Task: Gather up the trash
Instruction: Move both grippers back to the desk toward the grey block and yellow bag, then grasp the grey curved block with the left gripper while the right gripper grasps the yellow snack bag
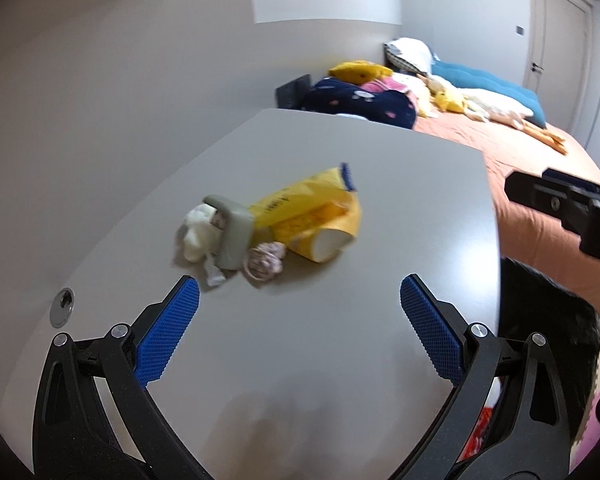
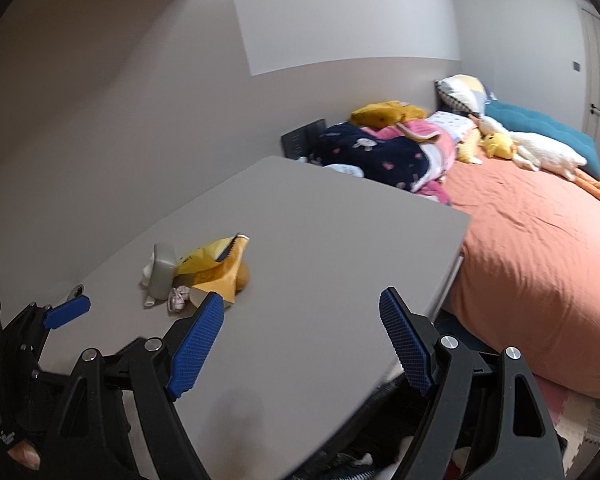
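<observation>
Orange bed (image 2: 540, 248) right of grey table (image 1: 340, 200). Mid-table: yellow bag (image 1: 312, 216), grey case (image 1: 232, 236), white tissue (image 1: 196, 232), touching. Left gripper (image 1: 300, 300) and right gripper (image 2: 302, 316) over near table, jaws apart, empty.

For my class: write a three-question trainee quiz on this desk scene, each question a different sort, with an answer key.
1. True or false: the left gripper grips the yellow bag.
2. What lies beside the desk? A) bed B) sink C) stove
3. Fill in: the right gripper has its jaws ____.

Key:
1. False; both pads are apart, nothing between them.
2. A, the bed with an orange cover.
3. Open.
</observation>
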The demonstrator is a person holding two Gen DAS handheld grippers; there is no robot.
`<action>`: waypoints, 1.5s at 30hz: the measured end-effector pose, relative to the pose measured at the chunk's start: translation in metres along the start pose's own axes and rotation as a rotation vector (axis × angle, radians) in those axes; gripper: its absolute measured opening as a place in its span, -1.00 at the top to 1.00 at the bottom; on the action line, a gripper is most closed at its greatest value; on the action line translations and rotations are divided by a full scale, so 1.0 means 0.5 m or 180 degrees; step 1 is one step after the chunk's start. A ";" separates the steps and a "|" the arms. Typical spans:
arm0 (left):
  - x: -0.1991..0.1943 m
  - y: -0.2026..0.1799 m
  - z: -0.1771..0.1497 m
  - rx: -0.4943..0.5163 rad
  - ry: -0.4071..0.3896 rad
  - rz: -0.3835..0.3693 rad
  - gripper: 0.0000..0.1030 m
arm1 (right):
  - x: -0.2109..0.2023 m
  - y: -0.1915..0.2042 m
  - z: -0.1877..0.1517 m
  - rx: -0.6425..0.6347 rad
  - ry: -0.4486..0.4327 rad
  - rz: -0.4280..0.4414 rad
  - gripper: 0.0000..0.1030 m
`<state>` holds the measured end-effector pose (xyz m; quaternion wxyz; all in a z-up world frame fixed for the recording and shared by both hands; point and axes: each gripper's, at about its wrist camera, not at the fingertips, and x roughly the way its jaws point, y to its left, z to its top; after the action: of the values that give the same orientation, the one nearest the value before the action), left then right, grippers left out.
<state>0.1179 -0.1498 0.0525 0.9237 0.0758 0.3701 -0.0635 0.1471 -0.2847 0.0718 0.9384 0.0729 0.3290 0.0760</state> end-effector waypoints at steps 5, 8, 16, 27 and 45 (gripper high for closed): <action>0.041 0.038 0.017 -0.0051 -0.0019 0.0080 -0.84 | 0.053 0.022 0.011 -0.0009 0.0071 0.0127 -0.52; 0.069 0.054 0.024 -0.0055 0.0024 0.0124 -0.69 | 0.080 0.028 0.016 0.0027 0.0099 0.0180 -0.45; 0.126 0.086 0.040 -0.0046 0.0059 0.0176 -0.50 | 0.144 0.050 0.029 0.0009 0.0154 0.0336 -0.25; 0.202 0.111 0.055 0.0011 0.0223 0.0205 -0.50 | 0.245 0.079 0.047 0.0158 0.0360 0.0822 0.02; 0.243 0.120 0.055 0.0119 0.0303 0.0181 -0.11 | 0.304 0.092 0.058 0.0325 0.0471 0.1138 0.38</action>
<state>0.2344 -0.1035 -0.0066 0.9049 0.1064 0.4101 -0.0405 0.2780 -0.2132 0.0107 0.8783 0.1719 0.3824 0.2297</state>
